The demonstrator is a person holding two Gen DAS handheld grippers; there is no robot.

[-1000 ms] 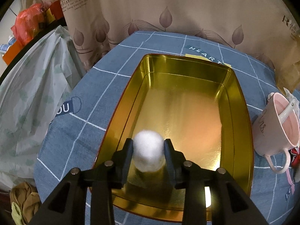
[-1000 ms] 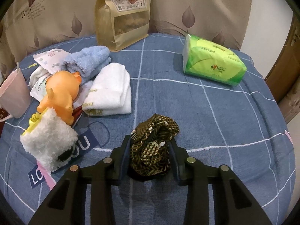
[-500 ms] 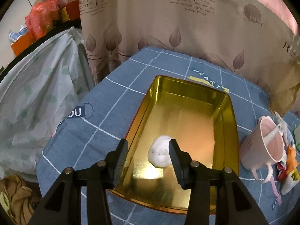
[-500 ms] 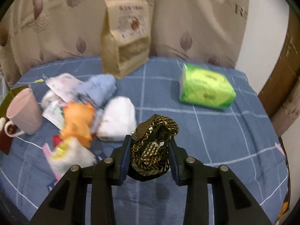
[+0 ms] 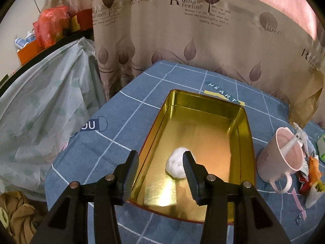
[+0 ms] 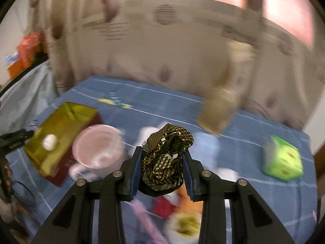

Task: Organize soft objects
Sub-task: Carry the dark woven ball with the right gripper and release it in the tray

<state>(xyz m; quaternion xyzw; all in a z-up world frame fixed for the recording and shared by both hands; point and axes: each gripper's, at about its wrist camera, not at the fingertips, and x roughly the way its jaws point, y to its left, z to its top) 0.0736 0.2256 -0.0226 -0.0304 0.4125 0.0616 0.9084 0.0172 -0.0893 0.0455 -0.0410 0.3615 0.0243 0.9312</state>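
A white fluffy ball (image 5: 176, 165) lies on the floor of the gold tin (image 5: 205, 103), near its front end. My left gripper (image 5: 160, 167) hovers above that end, open, with nothing between its fingers. In the blurred right wrist view my right gripper (image 6: 162, 163) is shut on a bunched brown-and-gold checked cloth (image 6: 167, 148), held up above the blue table. The gold tin (image 6: 61, 120) with the white ball (image 6: 49, 141) lies to its left. The left gripper (image 6: 14, 140) shows at that view's left edge.
A pink mug (image 5: 282, 152) with a white spoon stands right of the tin, with orange and yellow toys (image 5: 312, 174) beyond it. A brown paper bag (image 6: 219, 111) and a green tissue pack (image 6: 281, 158) stand on the blue gridded cloth. A plastic-covered heap (image 5: 40, 111) lies beyond the left edge.
My left gripper opened, left the white ball in the tin, and drew back and up. My right gripper lifted the checked cloth and swung left toward the mug and tin.
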